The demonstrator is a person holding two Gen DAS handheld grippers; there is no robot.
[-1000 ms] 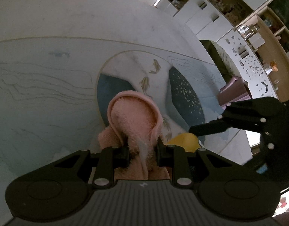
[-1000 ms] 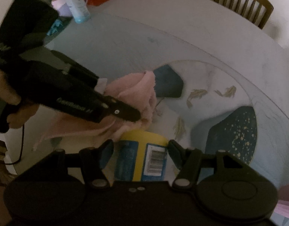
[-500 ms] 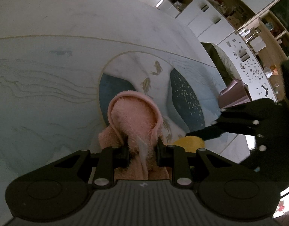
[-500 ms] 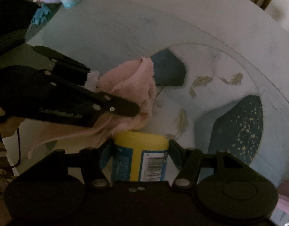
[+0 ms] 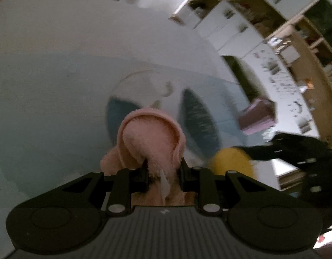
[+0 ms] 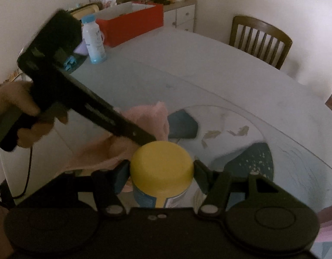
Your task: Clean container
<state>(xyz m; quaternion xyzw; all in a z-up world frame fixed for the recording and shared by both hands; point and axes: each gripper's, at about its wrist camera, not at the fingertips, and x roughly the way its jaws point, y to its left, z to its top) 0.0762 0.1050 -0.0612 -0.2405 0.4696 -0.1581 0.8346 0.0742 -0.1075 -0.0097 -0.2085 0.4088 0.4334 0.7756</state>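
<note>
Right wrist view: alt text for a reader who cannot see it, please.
The right tool grips a yellow-lidded container above a patterned table. The left tool, in a hand, holds a pink cloth beside the lid.

home dining room | table (image 6: 209,69) | wooden chair (image 6: 260,41) | cabinets (image 5: 235,21)

We see a round white desk (image 6: 209,69) under a pale blue cover (image 6: 133,86) printed with dark blue patches and small fish. Ahead of the right fingers (image 6: 201,176) the cover lies bare. Far beyond them and to their left, a white bottle with a blue cap (image 6: 93,40) stands upright near the desk's far edge, just beside a red box (image 6: 131,24) with a white inside.
</note>
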